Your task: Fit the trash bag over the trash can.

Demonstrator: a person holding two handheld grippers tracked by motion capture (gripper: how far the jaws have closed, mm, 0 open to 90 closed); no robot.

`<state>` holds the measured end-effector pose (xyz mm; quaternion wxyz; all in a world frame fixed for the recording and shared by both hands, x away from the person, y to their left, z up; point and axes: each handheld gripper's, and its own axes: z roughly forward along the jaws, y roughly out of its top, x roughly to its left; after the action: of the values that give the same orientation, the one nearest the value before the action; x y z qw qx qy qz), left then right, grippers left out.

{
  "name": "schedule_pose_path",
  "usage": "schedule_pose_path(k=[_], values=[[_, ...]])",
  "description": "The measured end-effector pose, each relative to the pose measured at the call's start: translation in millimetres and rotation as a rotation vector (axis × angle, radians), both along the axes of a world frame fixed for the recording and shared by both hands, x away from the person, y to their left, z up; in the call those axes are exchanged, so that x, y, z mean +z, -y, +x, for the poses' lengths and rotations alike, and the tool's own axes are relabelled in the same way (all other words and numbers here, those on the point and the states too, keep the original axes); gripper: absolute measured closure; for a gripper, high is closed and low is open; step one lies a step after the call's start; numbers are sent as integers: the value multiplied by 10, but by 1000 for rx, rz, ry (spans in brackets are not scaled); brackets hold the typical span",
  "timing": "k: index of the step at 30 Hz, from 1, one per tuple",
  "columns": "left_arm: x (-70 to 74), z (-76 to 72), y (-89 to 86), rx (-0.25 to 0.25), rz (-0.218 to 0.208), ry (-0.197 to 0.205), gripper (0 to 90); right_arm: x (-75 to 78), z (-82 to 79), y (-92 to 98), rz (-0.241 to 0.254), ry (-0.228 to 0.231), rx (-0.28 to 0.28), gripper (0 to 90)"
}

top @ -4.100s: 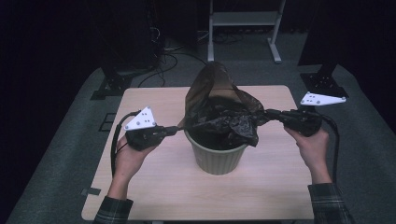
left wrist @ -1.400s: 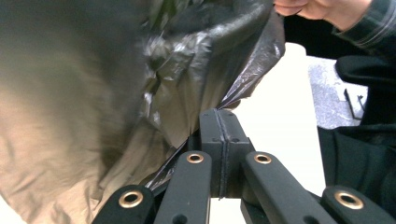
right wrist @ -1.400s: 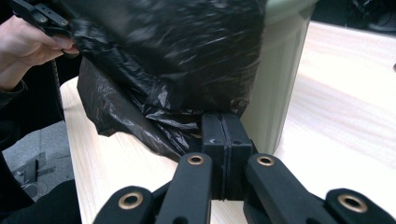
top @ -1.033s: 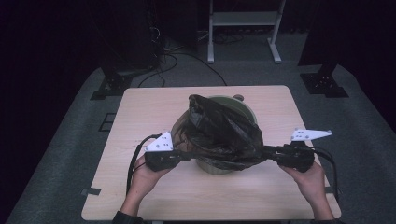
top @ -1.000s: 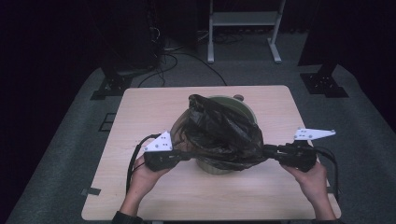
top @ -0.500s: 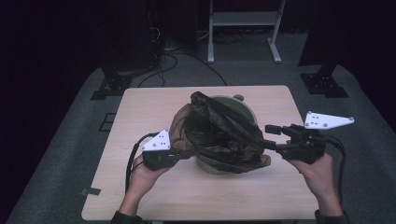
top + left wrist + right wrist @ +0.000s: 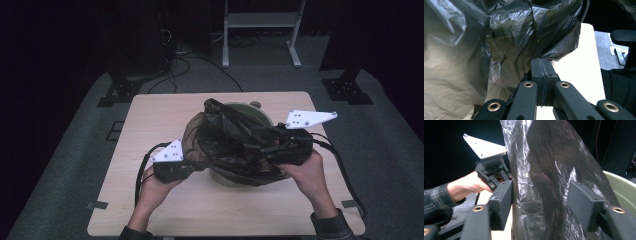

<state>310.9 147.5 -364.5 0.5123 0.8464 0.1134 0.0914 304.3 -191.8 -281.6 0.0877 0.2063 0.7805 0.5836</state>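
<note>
Risen and swung in over the green bin (image 7: 260, 113) since a second ago, the right gripper (image 7: 267, 141) has just been opening its jaws, now apart with black bag (image 7: 227, 145) film between them. On the table (image 7: 150, 125), the bag drapes over the bin. The left gripper (image 7: 197, 165) stays low, clamped on the bag's edge.

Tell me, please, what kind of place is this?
Probably a recording studio or lab, not a home. A small wooden table stands alone on grey carpet, with dark surroundings, loose cables on the floor and a metal stand behind.
</note>
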Motion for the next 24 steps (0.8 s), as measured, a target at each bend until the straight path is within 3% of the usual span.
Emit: schedule_pose_path(k=[2,4,7,8,12,17,21,23,24], values=[[-1,0,0,0,0,-2,896,-28,28,-37,-15,8,0,504],[-4,0,0,-1,-3,-4,896,-49,51,-51,-29,12,-4,732],[0,-3,-6,-3,-4,-5,896,-55,83,-39,-33,25,-17,889],[4,-8,-8,-3,-10,-4,896,-52,94,-30,-36,26,-24,899],[100,-66,-46,-1,-29,6,744,-48,154,1,-36,27,-42,900],[408,-225,-159,-28,-82,67,721,-41,202,26,-34,29,-49,900],[643,-218,-254,57,-126,154,654,-19,232,60,-31,27,-58,900],[716,-147,-286,100,-152,161,576,-8,258,86,-29,25,-66,900],[733,-114,-289,121,-144,169,560,-4,267,97,-26,23,-67,900]])
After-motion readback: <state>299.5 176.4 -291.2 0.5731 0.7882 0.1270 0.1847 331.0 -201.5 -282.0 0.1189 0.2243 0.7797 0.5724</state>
